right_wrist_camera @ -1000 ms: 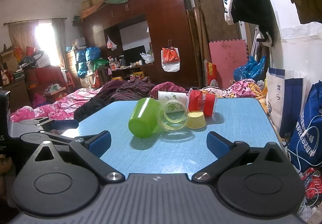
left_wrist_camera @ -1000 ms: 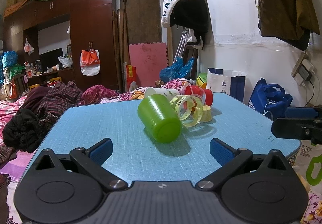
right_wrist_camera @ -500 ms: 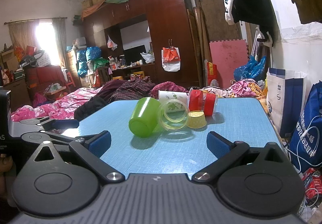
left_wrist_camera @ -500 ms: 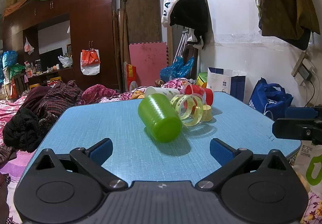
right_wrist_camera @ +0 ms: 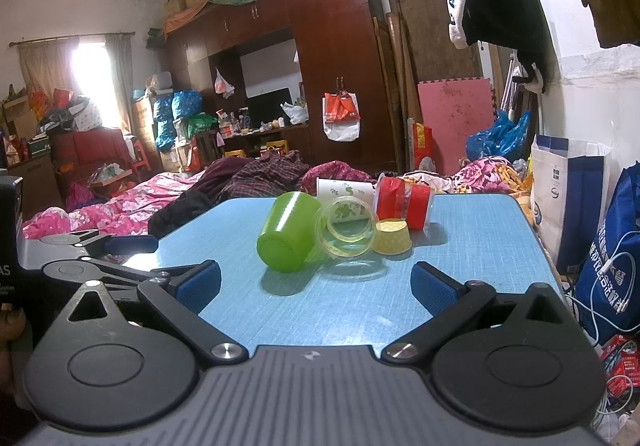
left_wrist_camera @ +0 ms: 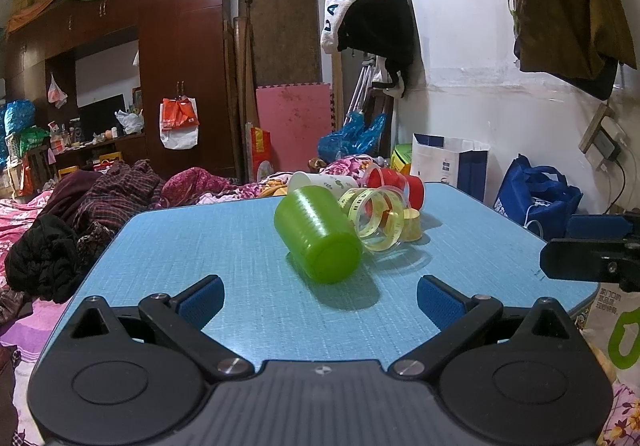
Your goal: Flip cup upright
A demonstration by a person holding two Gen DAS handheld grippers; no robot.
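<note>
— What's my claw looking at?
— A matt green plastic cup [left_wrist_camera: 318, 233], ribbed, beside a clear glossy jar [left_wrist_camera: 378, 219].
— And the table [left_wrist_camera: 224, 246]?
— Blue, woven-looking texture. My pads [left_wrist_camera: 200, 298] are rough blue rubber.

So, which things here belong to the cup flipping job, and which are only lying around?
For the job:
- green cup, on its side
- clear yellowish cup, on its side
- red cup, on its side
- white paper cup, on its side
- small yellow cup, mouth down
- left gripper and right gripper, both open

Lying about:
- blue table
- clothes pile
- white shopping bag
</note>
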